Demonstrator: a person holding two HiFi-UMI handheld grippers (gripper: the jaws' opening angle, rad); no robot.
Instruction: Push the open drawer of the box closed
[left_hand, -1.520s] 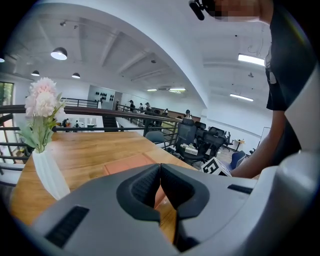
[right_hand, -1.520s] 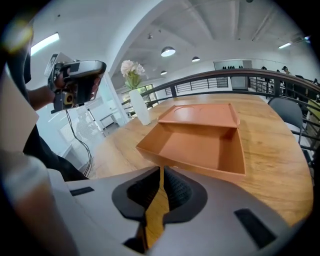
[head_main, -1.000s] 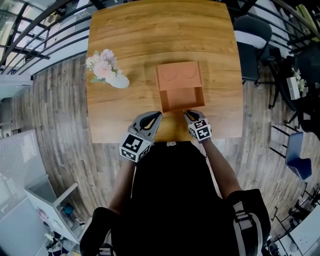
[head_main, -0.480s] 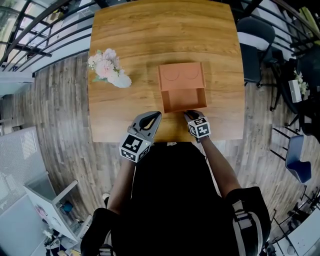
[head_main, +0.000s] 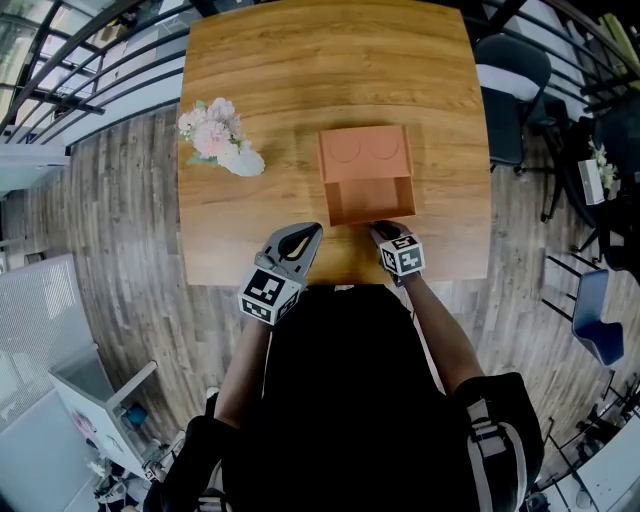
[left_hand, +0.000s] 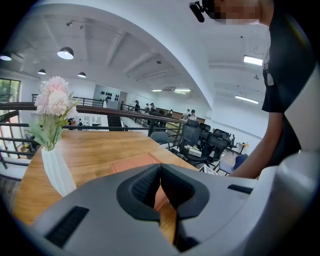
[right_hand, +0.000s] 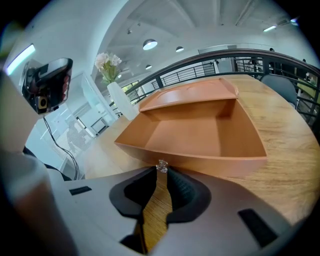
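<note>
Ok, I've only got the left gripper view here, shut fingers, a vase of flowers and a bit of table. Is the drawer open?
Observer: Yes. In the head view the drawer is pulled out of the box, toward the person.
Operator: Where's the right gripper?
Observer: The right gripper is at the drawer's front edge, its fingers pinched on a small clear knob there.
Operator: Is there anything inside the drawer?
Observer: No. The right gripper view looks straight into it, and it is empty.
</note>
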